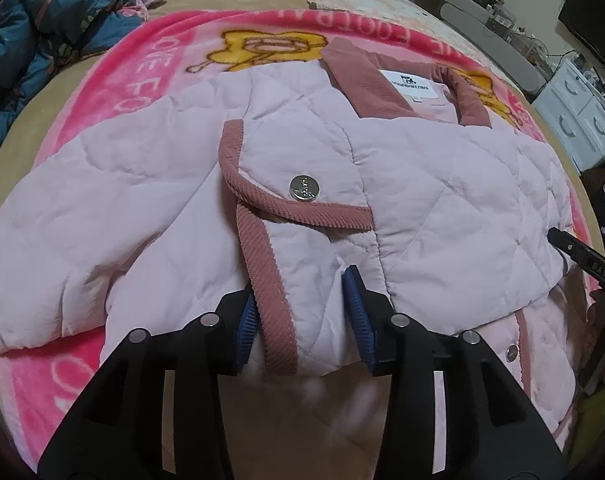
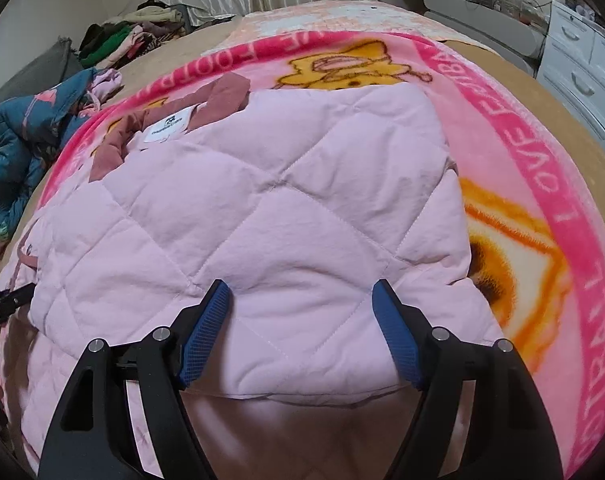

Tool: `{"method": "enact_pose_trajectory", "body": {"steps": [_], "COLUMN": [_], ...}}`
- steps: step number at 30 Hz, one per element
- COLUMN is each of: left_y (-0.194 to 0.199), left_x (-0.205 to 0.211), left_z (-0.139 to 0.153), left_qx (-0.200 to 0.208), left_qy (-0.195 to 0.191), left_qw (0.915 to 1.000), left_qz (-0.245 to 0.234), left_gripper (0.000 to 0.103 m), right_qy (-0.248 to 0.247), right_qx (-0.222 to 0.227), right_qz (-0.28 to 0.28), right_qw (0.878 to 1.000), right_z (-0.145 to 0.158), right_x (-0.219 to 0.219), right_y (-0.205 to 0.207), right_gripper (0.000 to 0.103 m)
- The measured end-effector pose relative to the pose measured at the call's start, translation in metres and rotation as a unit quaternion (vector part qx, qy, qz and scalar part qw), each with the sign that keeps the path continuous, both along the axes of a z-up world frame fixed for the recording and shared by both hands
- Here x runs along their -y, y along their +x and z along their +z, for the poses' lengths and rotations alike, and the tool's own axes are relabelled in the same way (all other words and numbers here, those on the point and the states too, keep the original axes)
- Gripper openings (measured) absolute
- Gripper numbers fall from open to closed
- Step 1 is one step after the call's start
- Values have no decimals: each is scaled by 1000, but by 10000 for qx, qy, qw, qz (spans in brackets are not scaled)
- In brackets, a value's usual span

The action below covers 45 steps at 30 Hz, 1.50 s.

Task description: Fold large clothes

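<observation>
Pale pink quilted jacket (image 1: 442,184) lies spread on a bright pink fleece blanket (image 1: 102,92) with yellow bear prints and white lettering, filling the centre of both wrist views. The blanket sits on a tan bed cover (image 2: 542,92). Jacket collar (image 1: 354,80), dusty-rose corduroy with a white label (image 1: 410,82), sits upper centre-right in the left wrist view and upper left in the right wrist view. A sleeve is folded across the front, its corduroy-trimmed cuff (image 1: 262,208) at frame centre, with a silver snap button (image 1: 302,189) just beside the trim. Left gripper (image 1: 302,320), lower centre of its view: blue pads (image 1: 356,312) straddle the corduroy trim strip and a fold of quilted fabric, with a visible gap on the right side, so the jaws are released, fabric between them but not pinched. Right gripper (image 2: 302,332), lower centre of its view: jaws spread wide, blue pads (image 2: 394,336) either side of a quilted panel near the jacket's lower edge; the cloth sits between them and I cannot tell whether the pads actually press it. The right gripper's black fingertip also shows at the right edge of the left view. A blue patterned garment (image 1: 42,40) is heaped upper left, white drawers (image 2: 582,60) upper right.
</observation>
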<state>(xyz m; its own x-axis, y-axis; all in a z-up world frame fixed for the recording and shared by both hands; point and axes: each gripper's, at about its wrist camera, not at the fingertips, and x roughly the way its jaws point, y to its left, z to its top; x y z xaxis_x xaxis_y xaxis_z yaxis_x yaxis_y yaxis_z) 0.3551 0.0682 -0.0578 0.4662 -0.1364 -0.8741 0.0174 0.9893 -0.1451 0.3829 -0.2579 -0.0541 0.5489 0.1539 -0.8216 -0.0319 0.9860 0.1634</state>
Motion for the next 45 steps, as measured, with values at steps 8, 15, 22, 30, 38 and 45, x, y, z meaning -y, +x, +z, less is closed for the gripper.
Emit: {"method": "enact_pose_trajectory", "body": {"steps": [8,15,22,30,38,45], "left_y": [-11,-27,-44,-71,-91,-106], "left_x": [-1,-13,-35,-66,-102,-141], "left_z": [17,43,59,70,76,72], "left_qx": [147,363,413,592,720,718], "left_qy": [46,-49,241,413,480,442], "left_qw": [9999,9992,9965,9921,9856,9767], "left_qz": [-15,188,685,1025,1453,1974], "left_gripper": [62,94,94,94,94,94], "right_qy": [467,586,586,548,484,425], "right_qx": [289,476,655,840,1026,1159], "right_qz": [-153,-87,-10,225,601,907], "right_qw": [9984,9971,9961,9947,9917,9882], "right_z": [28,49,71,93,114,127], "right_x": [-2,-13,-28,-58,-105,-145], "right_y": [-27,-44,-55,-61,-66,-72], "right_gripper": [97,97,97,97,97,97]}}
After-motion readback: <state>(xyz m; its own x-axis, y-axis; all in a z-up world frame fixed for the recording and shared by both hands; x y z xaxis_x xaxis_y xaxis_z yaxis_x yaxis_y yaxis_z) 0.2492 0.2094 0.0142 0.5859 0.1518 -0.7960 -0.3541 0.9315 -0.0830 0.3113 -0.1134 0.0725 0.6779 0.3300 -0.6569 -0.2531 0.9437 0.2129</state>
